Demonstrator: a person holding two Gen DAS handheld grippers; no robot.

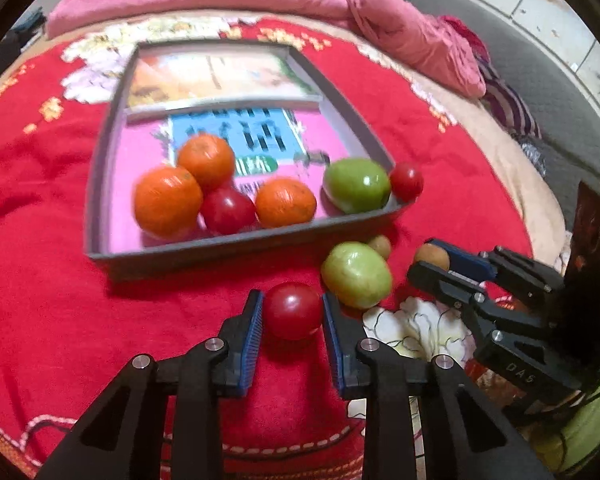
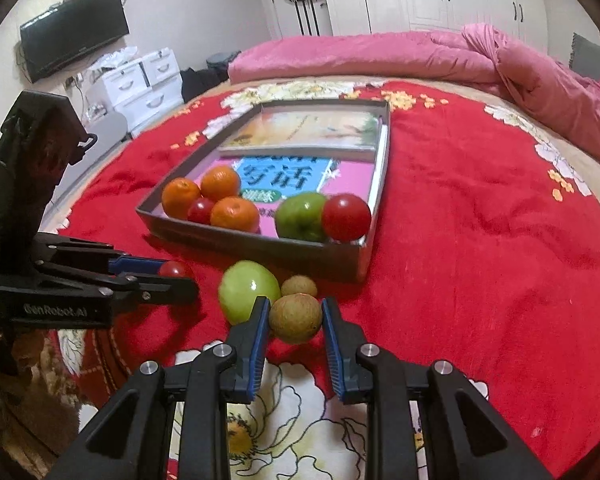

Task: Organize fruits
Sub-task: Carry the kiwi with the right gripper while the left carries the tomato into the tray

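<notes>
the left gripper (image 1: 292, 312) has its jaws clamped on a red tomato (image 1: 292, 311), low over the red bedspread (image 1: 52, 280). the right gripper (image 2: 296, 320) has its jaws clamped on a small brown fruit (image 2: 296, 319). both held fruits sit just in front of the near wall of the grey tray (image 2: 268, 250), which already holds three oranges, two tomatoes and a green apple (image 2: 302, 216). so the coming move likely runs forward and up over that wall. a loose green apple (image 2: 249, 291) lies between the two grippers, touching the right one's near finger, and a second brown fruit (image 2: 299, 286) sits just behind.
</notes>
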